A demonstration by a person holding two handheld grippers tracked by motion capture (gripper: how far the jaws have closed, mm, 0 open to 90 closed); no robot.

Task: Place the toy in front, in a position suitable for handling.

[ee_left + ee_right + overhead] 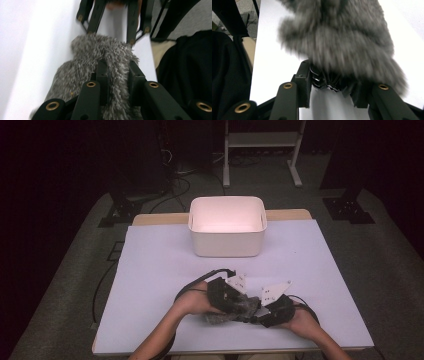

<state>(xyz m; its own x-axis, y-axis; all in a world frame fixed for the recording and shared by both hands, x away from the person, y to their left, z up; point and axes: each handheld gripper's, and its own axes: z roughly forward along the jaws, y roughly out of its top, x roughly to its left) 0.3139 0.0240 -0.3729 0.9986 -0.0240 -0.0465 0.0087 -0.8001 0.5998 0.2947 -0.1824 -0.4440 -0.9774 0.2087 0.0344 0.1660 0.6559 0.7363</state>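
between both hand-held grippers, a shaggy grey fur piece point(232, 309) is pinched.

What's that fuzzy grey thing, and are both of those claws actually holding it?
A grey furry item. The left gripper pinches its fur at one end; the right gripper clamps the opposite end.

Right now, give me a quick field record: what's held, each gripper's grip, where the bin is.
held item: grey furry piece, near the table's front edge
left gripper: jaws shut on the fur
right gripper: jaws closed on the fur's other end
bin: white, open-topped, looks empty, farther back at mid-table
surface: white table cover
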